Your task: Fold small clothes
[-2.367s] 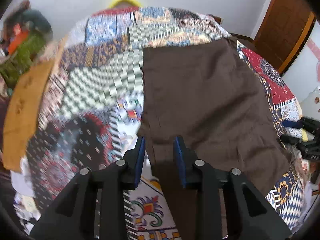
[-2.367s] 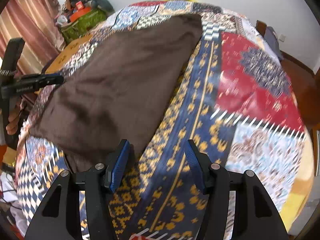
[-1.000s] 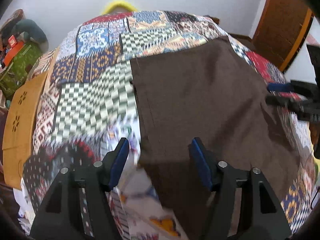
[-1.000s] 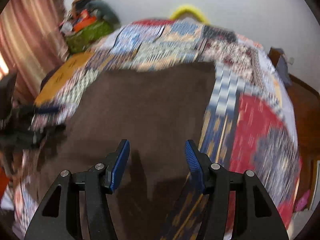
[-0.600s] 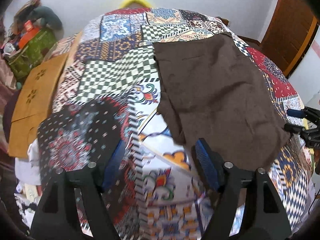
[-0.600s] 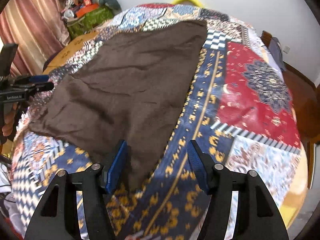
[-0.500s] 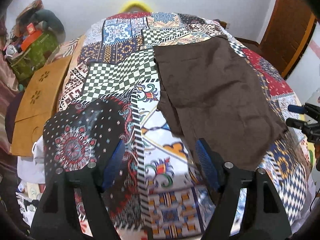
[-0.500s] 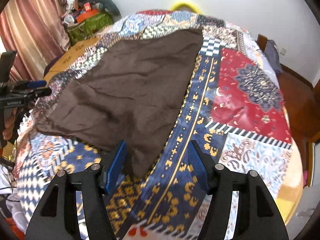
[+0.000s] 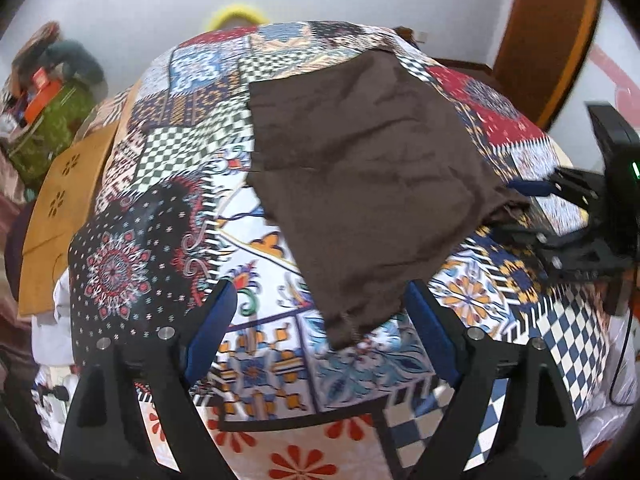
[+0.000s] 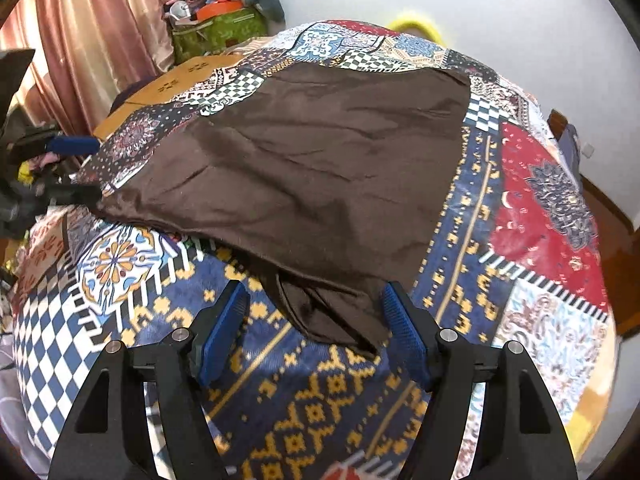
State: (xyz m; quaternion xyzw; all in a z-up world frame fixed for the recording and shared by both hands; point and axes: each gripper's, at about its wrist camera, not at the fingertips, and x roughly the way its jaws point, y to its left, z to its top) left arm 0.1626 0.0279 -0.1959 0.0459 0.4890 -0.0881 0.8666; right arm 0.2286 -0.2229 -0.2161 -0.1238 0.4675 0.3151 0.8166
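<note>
A brown garment [image 9: 360, 168] lies spread on the patchwork bedspread [image 9: 160, 240]. My left gripper [image 9: 320, 320] hovers over its near left corner, which sits loose between the blue pads. The jaws are opening and nothing presses on the cloth. In the right wrist view the same garment [image 10: 312, 168] fills the middle. Its rumpled near right corner lies between the fingers of my right gripper [image 10: 316, 320], which stands open with the pads off the cloth. Each gripper also shows in the other's view: the right gripper [image 9: 516, 208] at the cloth's right corner, the left gripper [image 10: 76, 168] at the far left.
A wooden board [image 9: 60, 208] borders the bed's left side, with a green bag [image 10: 216, 32] of clutter and a pink curtain [image 10: 80, 40] beyond. A wooden door [image 9: 544, 40] stands at the right, and a yellow ring [image 10: 412, 24] rests against the far wall.
Both grippers have drawn back toward the bed's near edge, off the cloth's middle. The left jaws stand wider. The garment's near corners now lie between the fingers, the right one rumpled.
</note>
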